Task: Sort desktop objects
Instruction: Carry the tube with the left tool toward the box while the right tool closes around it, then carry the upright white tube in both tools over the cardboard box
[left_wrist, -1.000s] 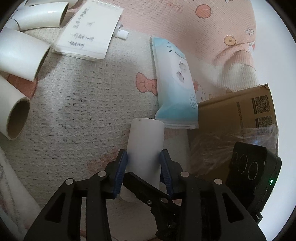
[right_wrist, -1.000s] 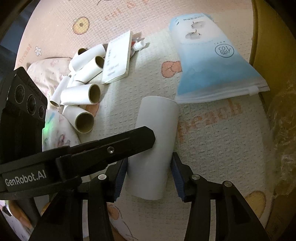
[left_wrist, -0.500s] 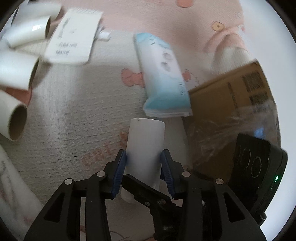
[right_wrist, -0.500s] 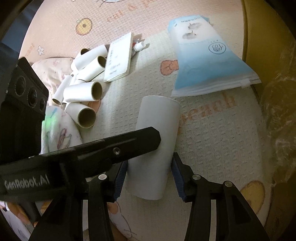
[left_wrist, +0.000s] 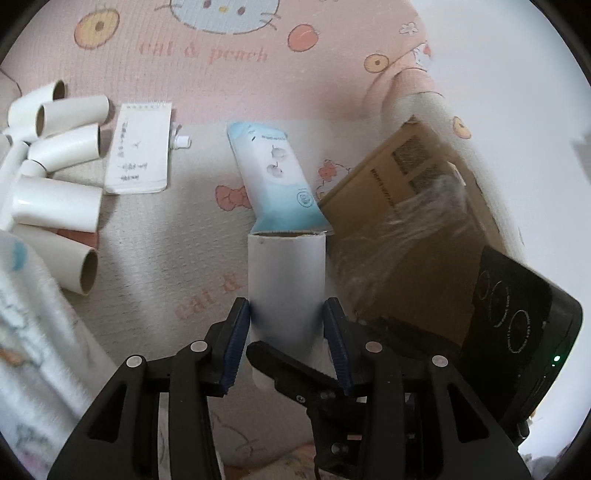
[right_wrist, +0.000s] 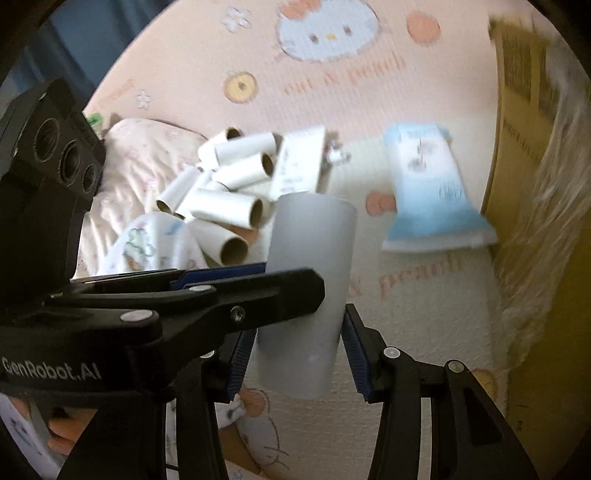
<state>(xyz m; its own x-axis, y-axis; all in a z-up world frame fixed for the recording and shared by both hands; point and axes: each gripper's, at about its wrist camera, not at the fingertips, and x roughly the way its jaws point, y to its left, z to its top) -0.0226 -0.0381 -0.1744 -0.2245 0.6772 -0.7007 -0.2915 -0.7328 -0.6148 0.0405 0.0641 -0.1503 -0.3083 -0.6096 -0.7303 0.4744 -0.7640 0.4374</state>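
Observation:
A wide white tube (left_wrist: 286, 273) hangs lifted above the cartoon-print mat (left_wrist: 166, 266), its open end pointing away. My left gripper (left_wrist: 287, 317) has its blue pads against both sides of the tube's lower half, and its jaws are opening with the tube still between them. My right gripper (right_wrist: 299, 350) is shut on the same tube (right_wrist: 314, 240) lower down, crossing under the left one. A left finger (right_wrist: 258, 291) lies across the tube in the right wrist view.
Several smaller cardboard tubes (left_wrist: 55, 199) are heaped at the left beside a notepad (left_wrist: 140, 151). A blue-and-white wipes pack (left_wrist: 277, 177) lies just beyond the held tube. A cardboard box (left_wrist: 406, 184) draped in clear film stands at the right. A patterned cloth bundle (left_wrist: 29, 332) lies near left.
Both grippers have risen with the tube, which now hangs off the mat. The views have pulled back and rolled, showing more of the mat, the tube heap and the box.

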